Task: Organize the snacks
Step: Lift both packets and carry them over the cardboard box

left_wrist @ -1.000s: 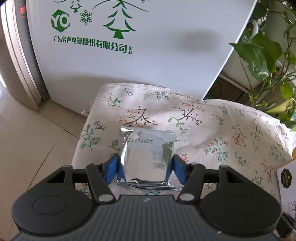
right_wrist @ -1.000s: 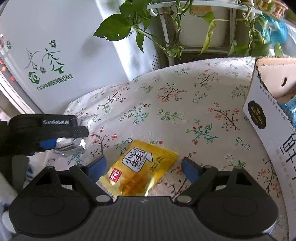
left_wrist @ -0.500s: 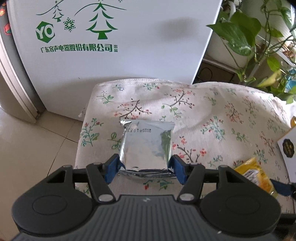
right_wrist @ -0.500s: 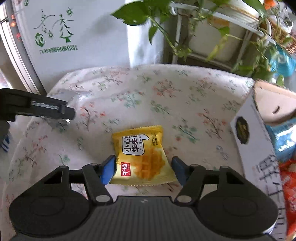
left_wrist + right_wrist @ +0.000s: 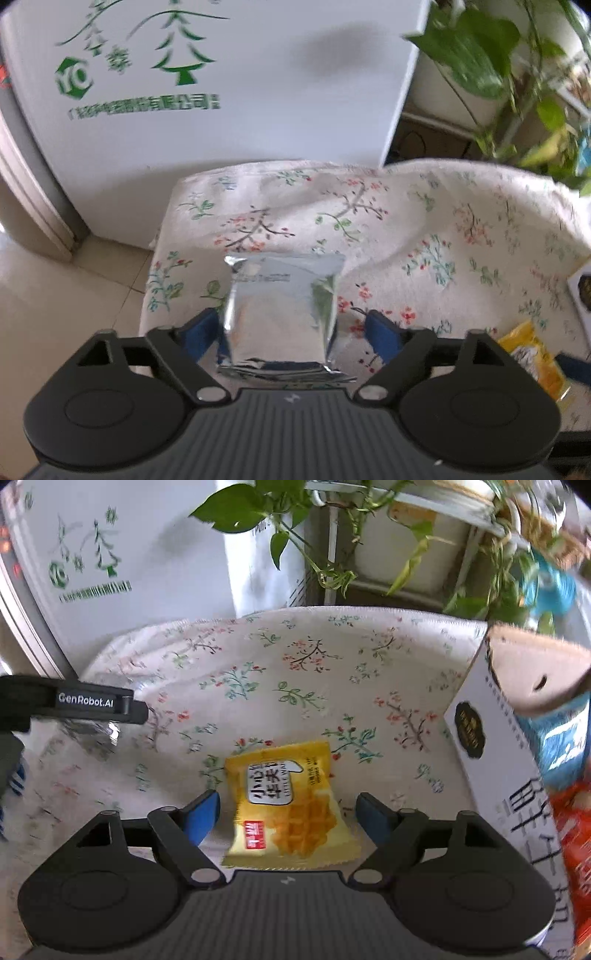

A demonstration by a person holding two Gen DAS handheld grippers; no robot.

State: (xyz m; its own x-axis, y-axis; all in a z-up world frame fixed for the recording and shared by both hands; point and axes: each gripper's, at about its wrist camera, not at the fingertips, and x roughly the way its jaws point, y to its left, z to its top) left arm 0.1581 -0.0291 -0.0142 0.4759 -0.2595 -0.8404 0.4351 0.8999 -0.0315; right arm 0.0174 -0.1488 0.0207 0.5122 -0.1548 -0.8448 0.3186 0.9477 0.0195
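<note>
A: Two snack packets lie on the floral-cloth bench point(image 5: 424, 236). Where?

B: Left gripper point(image 5: 291, 332): jaws opening, the silver packet point(image 5: 280, 310) lying flat between them, the pads clear of its sides. Right gripper point(image 5: 286, 816): jaws opening around the yellow waffle packet point(image 5: 290, 801), gaps either side.

A: Anything else?

B: A white carton point(image 5: 506, 775) at three o'clock of the yellow packet; a leafy plant point(image 5: 295, 535) at twelve.

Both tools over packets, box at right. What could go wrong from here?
1. Silver packet is slick foil between the opening left tool; a regrasp may slip.
2. Yellow packet sits skewed in the opening right tool; it could twist.
3. Box flap overhangs the opening, likely snagging a drop-in.
</note>
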